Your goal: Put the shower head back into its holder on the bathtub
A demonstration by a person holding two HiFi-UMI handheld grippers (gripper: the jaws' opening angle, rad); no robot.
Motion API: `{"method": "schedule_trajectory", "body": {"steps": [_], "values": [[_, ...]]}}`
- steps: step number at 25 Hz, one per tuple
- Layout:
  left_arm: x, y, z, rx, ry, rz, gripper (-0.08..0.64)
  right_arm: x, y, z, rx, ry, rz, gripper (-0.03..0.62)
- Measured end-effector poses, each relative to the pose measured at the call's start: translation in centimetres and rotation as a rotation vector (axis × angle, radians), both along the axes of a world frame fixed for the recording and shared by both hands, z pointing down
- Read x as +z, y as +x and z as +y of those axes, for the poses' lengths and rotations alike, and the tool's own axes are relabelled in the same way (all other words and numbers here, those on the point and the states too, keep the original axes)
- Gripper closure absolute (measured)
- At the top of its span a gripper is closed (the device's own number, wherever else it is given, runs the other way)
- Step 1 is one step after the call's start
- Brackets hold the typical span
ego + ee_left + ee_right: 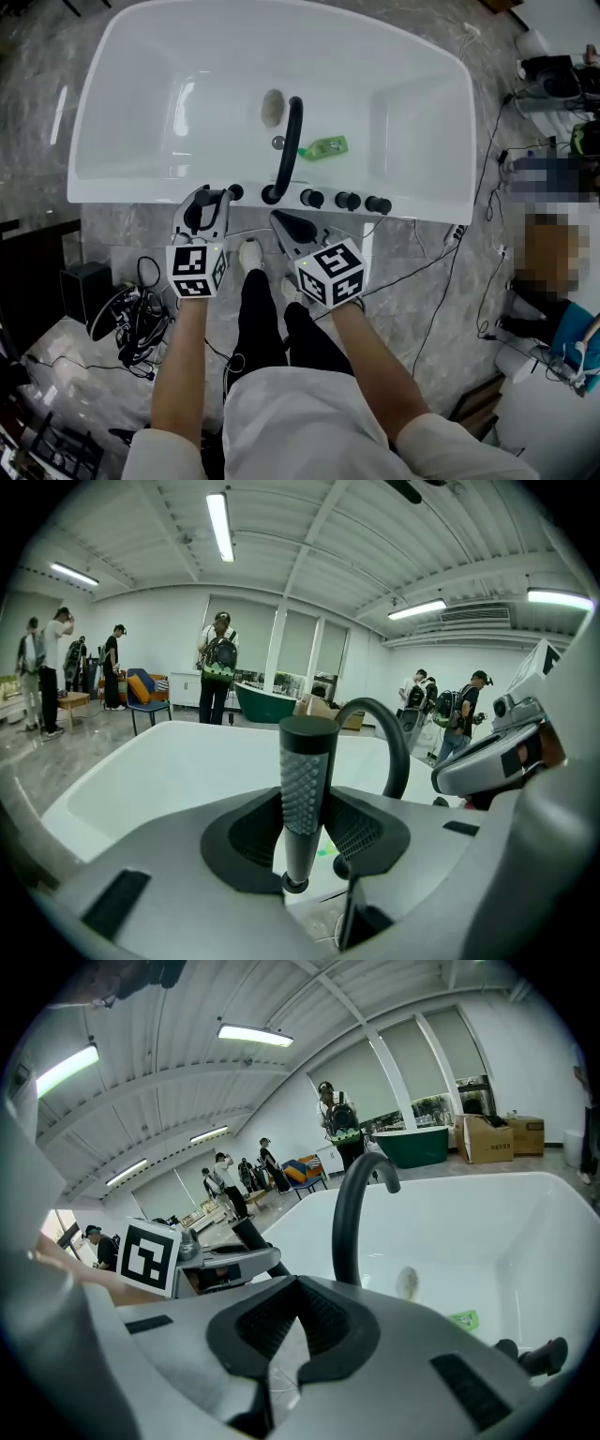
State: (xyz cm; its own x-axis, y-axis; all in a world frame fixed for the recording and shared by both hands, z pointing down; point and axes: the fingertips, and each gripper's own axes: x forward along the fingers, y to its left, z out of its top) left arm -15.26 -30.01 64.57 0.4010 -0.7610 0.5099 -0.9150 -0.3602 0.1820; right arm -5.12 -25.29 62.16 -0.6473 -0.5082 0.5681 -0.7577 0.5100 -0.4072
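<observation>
Person wears white short-sleeved top [309, 422], black trousers [255, 323], seemingly white shoes [250, 255].

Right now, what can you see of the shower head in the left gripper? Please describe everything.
The shower head is a slim, dark, stick-shaped wand, plastic by its look, with a flat top and a grey strip of small raised dots facing the camera. It narrows to a ringed lower end. It stands nearly upright between the jaws of the left gripper, whose pads press its sides, by the white bathtub.
</observation>
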Motion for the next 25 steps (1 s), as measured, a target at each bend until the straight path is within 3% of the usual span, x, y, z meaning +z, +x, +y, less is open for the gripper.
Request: {"method": "schedule_trajectory", "body": {"steps": [20,25], "values": [[6.5,1.2,-0.5,0.041,-0.064,-0.026,0.42,2.5,1.7,0.7,0.037,-0.03,0.035,0.577],[8.0,1.7,0.0,0.068,-0.087,-0.077,0.42,2.5,2.5,0.9,0.049,-0.03,0.041,0.577]]}}
